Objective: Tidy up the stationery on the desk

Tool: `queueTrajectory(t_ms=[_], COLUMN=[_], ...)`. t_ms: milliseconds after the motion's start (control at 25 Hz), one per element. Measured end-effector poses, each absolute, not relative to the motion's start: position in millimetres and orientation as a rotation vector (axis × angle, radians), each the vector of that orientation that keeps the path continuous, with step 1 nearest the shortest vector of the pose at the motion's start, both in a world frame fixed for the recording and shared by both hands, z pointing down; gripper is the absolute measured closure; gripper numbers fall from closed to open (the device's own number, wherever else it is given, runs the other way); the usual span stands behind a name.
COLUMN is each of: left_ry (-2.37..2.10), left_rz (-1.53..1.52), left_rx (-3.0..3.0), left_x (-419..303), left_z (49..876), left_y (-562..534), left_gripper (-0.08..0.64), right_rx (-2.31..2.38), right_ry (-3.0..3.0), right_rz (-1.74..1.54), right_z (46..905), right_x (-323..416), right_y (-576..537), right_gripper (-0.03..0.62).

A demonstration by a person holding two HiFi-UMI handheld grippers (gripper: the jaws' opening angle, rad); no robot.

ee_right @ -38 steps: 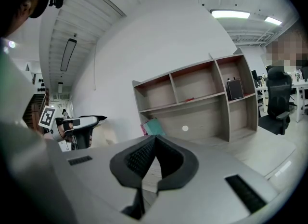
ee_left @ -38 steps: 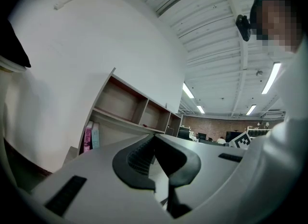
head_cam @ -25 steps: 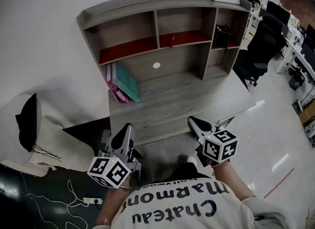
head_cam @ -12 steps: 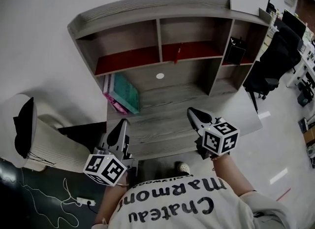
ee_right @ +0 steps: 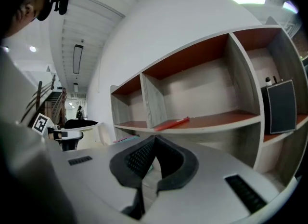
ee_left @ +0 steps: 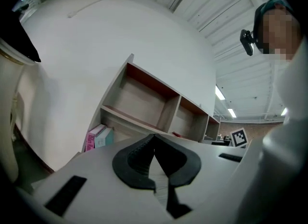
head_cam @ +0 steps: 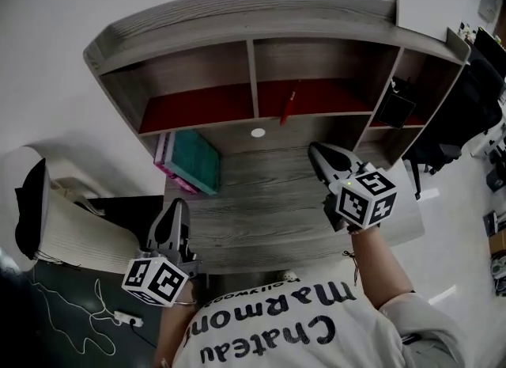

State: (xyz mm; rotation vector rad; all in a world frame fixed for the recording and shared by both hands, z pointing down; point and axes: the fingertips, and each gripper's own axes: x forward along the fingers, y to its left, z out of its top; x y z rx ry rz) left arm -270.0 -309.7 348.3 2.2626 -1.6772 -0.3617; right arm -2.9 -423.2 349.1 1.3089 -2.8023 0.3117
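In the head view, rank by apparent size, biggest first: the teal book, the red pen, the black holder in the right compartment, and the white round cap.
1. teal book
2. black holder
3. red pen, long but thin
4. white round cap; these last two are close.

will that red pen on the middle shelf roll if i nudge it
The slim red pen looks thin and rigid, so it should lift stiffly and feel light. It lies flat on the smooth red shelf board, so a sideways nudge may roll it. Its narrow body could slip from a pinch.
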Motion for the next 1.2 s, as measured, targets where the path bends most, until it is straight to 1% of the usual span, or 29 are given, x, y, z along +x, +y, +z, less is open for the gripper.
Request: queueTrajectory(t_ms=[120,320,480,640,840,1040,1200], left_ry=[-1.727,-1.781,-1.818,-1.846,-1.874,-1.892,-1.902], left_rz=[-0.375,-0.394,-0.404,-0.4,-0.385,-0.38,-0.388], left_rx=[2.23,2.192,2.151,2.117,2.082,2.048,2.02], left_x=[-275,-277,-280,-281,-281,-281,-283], left_z=[348,353,360,366,371,379,383], left_y=[-318,-326,-327,-326,-323,-318,-315], left_gripper=[0.546,0.546,0.546,0.546,0.546,0.546,0.546], right_rx=[1.134,0.694,0.52,0.376,0.174,0.043,-0.022], right_ry=[-2.827,-2.671,-2.522,-2.352,-2.185,-1.999,-1.872], right_rz=[0.188,-0.173,-0.42,-0.613,-0.763,-0.886,-0.95], right_z=[328,311,304,309,323,334,343], right_x=[-4,-21,-29,-41,-58,-66,-69], right_y=[-442,-453,-464,-468,-467,-472,-475], right_gripper=[0.581,0.581,0.58,0.536,0.491,0.468,0.465])
